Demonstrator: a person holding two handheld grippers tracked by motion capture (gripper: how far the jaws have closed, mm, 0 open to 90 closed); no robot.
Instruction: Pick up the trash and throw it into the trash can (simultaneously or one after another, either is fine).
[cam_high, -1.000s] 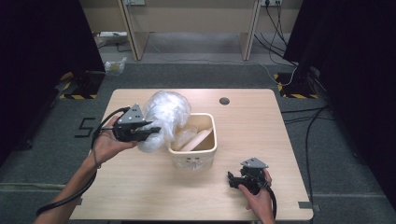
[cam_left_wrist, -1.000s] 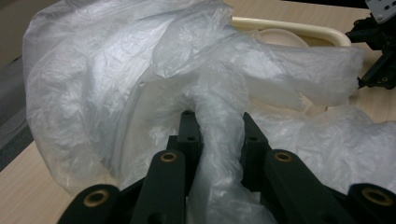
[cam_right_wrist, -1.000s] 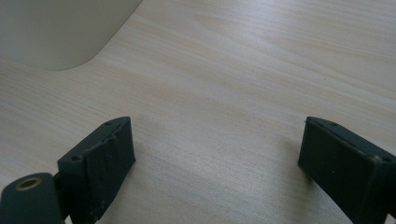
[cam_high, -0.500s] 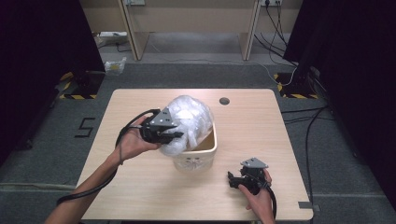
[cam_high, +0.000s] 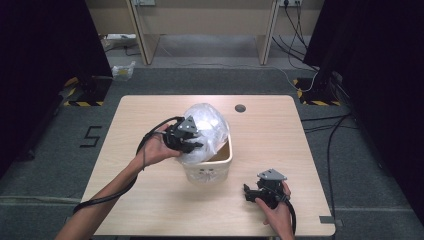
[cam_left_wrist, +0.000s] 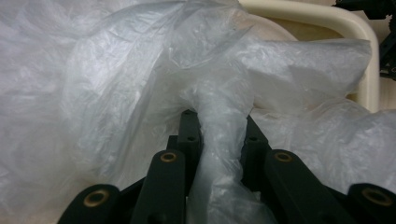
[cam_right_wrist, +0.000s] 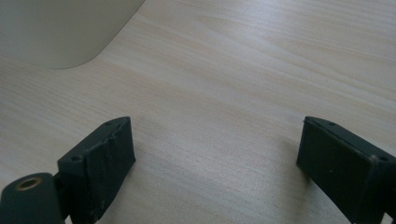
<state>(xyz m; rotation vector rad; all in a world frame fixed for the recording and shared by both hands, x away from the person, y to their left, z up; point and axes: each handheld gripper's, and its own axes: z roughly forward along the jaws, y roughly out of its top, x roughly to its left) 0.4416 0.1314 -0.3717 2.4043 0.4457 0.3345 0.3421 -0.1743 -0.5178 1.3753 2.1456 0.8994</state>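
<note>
A crumpled clear plastic bag (cam_high: 207, 125) hangs over a cream plastic bin (cam_high: 215, 167) at the middle of the table, its lower part inside the bin's rim. My left gripper (cam_high: 196, 144) is at the bag's left side, shut on a twisted bunch of the bag (cam_left_wrist: 219, 140). The left gripper (cam_left_wrist: 219, 120) has its black jaws pinching that bunch, with the bin rim (cam_left_wrist: 327, 18) behind. My right gripper (cam_high: 249, 192) rests low on the table to the right of the bin. In its own view the right gripper (cam_right_wrist: 217, 135) stands open over bare wood, nothing between the jaws.
The wooden table (cam_high: 280, 135) has a round dark cable hole (cam_high: 240, 108) at its back. A corner of the bin (cam_right_wrist: 60, 32) lies close ahead of the right gripper. Cables trail from both grippers toward the table's near edge.
My left gripper has carried the plastic bag to the right and a little down, from beside the bin to over it. The right gripper has kept still.
</note>
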